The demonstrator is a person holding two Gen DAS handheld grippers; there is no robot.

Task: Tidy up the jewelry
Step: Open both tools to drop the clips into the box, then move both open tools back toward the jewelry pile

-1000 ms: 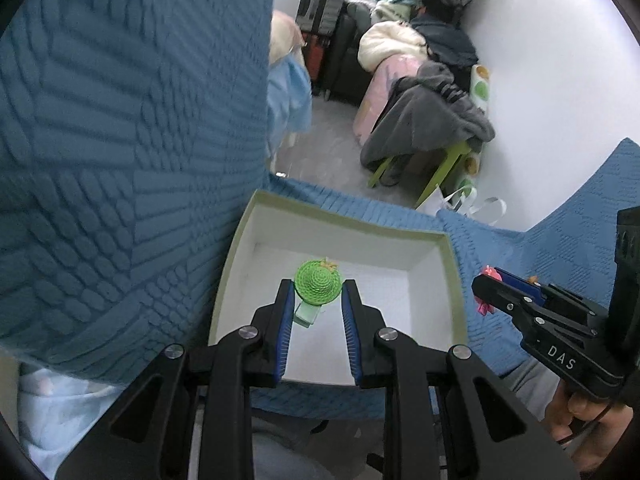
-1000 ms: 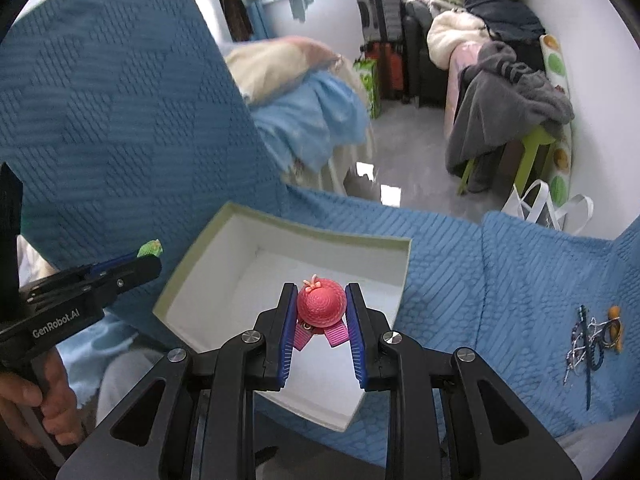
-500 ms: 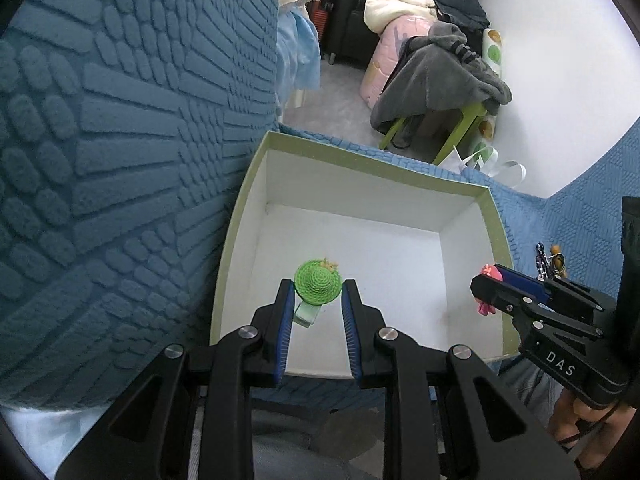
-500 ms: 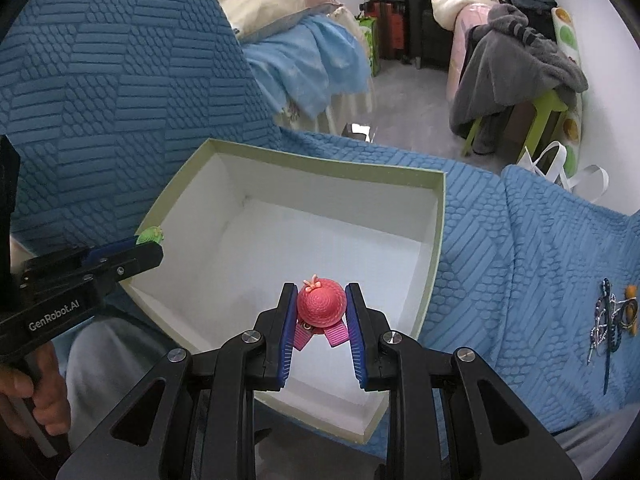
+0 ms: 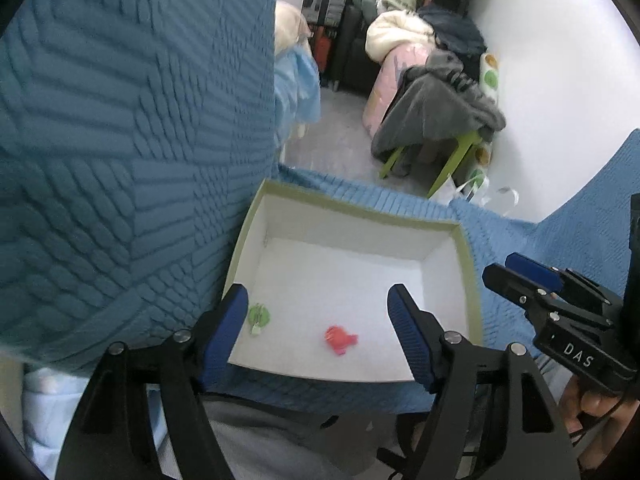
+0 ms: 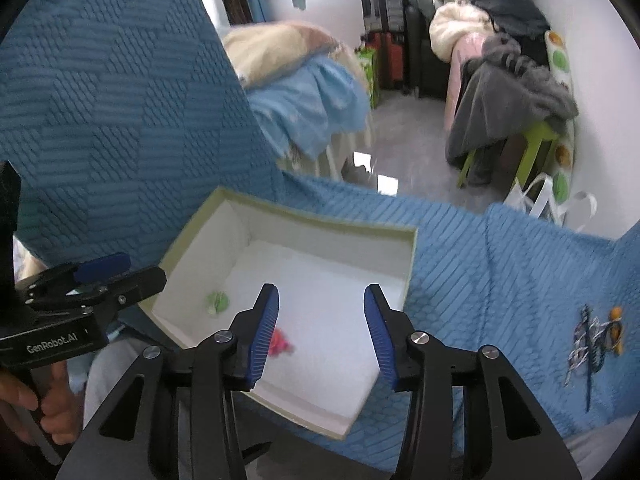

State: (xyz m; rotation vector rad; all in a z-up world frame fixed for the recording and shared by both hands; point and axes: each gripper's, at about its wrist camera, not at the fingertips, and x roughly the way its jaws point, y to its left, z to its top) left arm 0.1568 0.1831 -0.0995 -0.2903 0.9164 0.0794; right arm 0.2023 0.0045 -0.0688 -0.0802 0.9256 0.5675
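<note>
My left claw point(image 5: 318, 312) hangs over the near edge of the white box point(image 5: 468, 280), its jaws spread wide and holding nothing. Between its blue pads point(image 5: 228, 320) I look down onto the box floor, where the green hat clip point(image 5: 258, 315) lies close to the left wall, just beside my left pad, and the pink hat clip point(image 5: 340, 339) lies near the middle of the near side. The two clips are apart from each other, both a little blurred.

My right claw point(image 6: 321, 318) is also wide and empty, above the box's near right part. From this camera the pink hat clip point(image 6: 280, 343) is half hidden behind my left pad point(image 6: 264, 332), so its shape is hard to tell, while the green hat clip point(image 6: 217, 301) sits farther off toward the box's left wall.

Only the right camera shows the tangle of remaining jewelry point(image 6: 596, 330) lying on the blue quilt point(image 6: 480, 264), well to the right of the box point(image 6: 412, 268). It also shows my left claw point(image 6: 132, 270) from the side, with my hand point(image 6: 48, 408) gripping its handle. The left camera shows instead my right claw point(image 5: 520, 270) coming in from the right edge, past the box's right wall, and a quilt-covered backrest point(image 5: 120, 140) rising at the box's left.
</note>
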